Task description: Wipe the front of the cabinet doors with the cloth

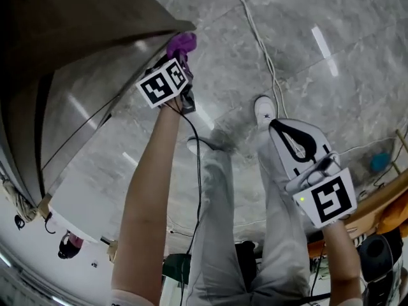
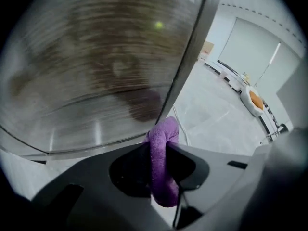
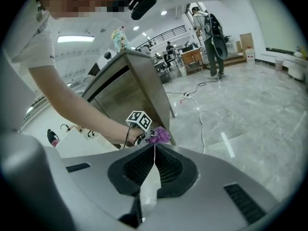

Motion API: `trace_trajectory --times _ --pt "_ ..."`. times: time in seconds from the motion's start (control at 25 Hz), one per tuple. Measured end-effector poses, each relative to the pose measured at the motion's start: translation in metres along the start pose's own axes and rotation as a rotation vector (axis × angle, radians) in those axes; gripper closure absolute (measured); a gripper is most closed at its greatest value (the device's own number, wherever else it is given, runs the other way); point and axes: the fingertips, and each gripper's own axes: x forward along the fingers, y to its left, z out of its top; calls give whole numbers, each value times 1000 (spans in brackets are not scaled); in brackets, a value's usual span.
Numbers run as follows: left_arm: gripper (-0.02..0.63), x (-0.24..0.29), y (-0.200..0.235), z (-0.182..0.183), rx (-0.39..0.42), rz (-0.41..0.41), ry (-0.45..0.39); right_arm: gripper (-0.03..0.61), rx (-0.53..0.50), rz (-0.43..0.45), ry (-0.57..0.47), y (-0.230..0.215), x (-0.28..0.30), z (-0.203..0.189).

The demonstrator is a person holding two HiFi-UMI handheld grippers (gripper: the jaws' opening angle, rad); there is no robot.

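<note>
My left gripper (image 1: 180, 55) is shut on a purple cloth (image 1: 183, 43) and holds it against the lower corner of the grey cabinet door (image 1: 95, 88). In the left gripper view the cloth (image 2: 162, 162) is pinched between the jaws and touches the glossy door front (image 2: 96, 71) near its edge. The right gripper view shows the cloth (image 3: 159, 135) and the cabinet (image 3: 130, 88) from a distance. My right gripper (image 1: 290, 132) hangs shut and empty over the floor, away from the cabinet; its jaws (image 3: 154, 146) meet with nothing between them.
A white cable (image 1: 261, 43) runs across the grey marble floor (image 1: 331, 50). A white unit (image 1: 83, 203) stands beside the cabinet. The person's legs and a shoe (image 1: 264, 110) are below the grippers. Wooden furniture (image 1: 376, 203) sits at the right edge. Other people stand far off (image 3: 211, 28).
</note>
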Motion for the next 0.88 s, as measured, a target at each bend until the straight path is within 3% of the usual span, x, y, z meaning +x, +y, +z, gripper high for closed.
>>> trace_trajectory --times 0.12,0.32,0.88 --pt "526 18 4 1 10 11 13 552 52 -55 -25 -13 -2 -8" --pt "526 14 58 -2 -104 81 -5 551 45 -71 -34 -7 9 -15" --pt "526 -58 243 -58 -133 209 28 552 -51 -16 -27 89 69 -1"
